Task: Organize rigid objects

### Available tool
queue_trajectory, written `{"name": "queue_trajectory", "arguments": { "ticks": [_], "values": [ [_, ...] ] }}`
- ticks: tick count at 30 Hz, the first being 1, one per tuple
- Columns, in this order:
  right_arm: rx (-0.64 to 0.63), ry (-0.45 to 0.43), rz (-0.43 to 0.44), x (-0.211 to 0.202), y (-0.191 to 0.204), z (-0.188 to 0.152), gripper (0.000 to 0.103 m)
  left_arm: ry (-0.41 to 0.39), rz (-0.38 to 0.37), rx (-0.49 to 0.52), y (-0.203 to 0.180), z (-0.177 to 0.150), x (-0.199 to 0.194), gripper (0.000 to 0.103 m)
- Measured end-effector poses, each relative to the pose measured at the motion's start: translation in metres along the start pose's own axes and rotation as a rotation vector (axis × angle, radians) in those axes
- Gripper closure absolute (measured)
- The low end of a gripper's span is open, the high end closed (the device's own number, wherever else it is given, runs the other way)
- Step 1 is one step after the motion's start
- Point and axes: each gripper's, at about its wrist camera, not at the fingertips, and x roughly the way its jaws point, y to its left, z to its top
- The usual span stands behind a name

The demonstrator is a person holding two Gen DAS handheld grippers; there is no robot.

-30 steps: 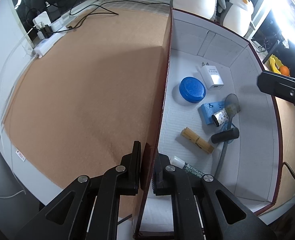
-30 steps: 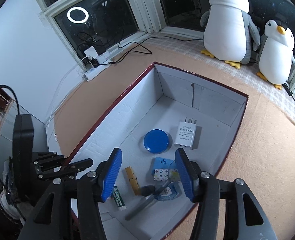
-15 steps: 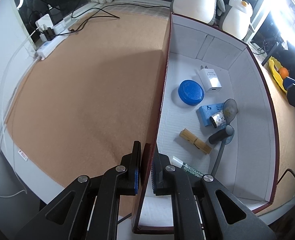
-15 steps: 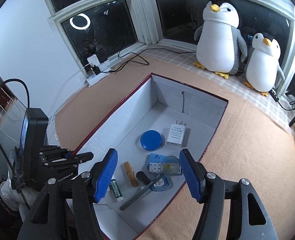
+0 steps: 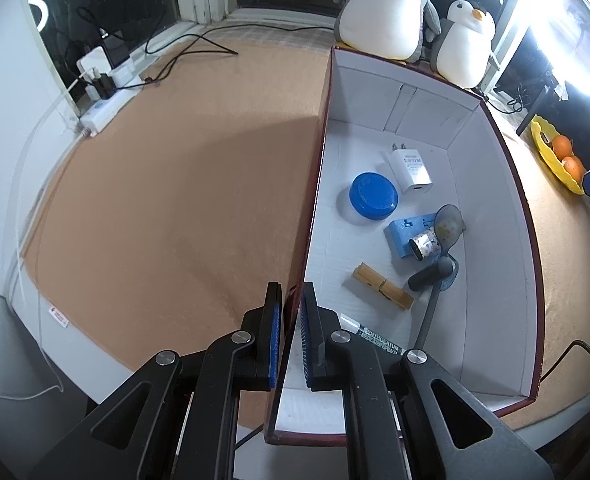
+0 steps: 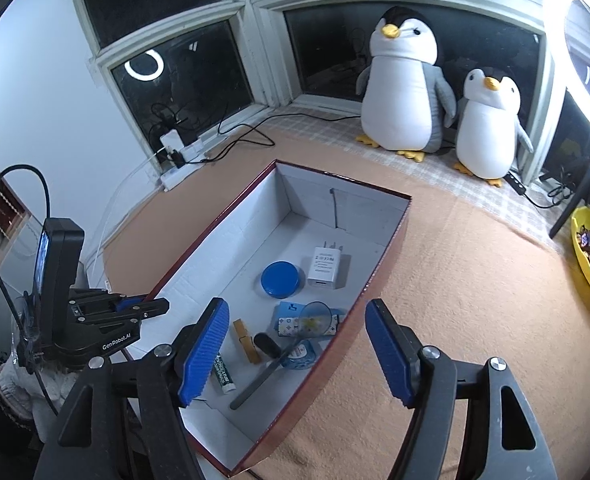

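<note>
Dark windows (image 6: 183, 60), white wall (image 6: 35, 92), tan carpet (image 5: 167, 184), bright ring light (image 6: 575, 20)

Left gripper (image 5: 291, 330) pads straddle the box (image 5: 495, 152) left wall near its front corner, nearly closed on it. Inside: blue lid (image 5: 373, 196), white charger (image 5: 410, 166), wooden clip (image 5: 383, 292), lip balm tube (image 5: 377, 342).
</note>
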Motion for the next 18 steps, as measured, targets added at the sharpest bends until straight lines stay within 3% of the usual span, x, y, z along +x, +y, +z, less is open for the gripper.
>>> {"name": "queue_trajectory", "arguments": {
  "ticks": [13,15,18],
  "values": [
    [0.016,-0.058,-0.056,-0.028,-0.006,-0.005,0.032,-0.119,0.011,0.028,-0.014,0.01,-0.045,0.095],
    [0.012,-0.069,-0.067,-0.032,-0.004,-0.006,0.032,-0.142,0.011,0.032,-0.018,0.012,-0.053,0.086],
    [0.008,-0.091,-0.085,-0.039,-0.002,-0.007,0.031,-0.173,0.009,0.036,-0.023,0.014,-0.063,0.085]
  ]
}}
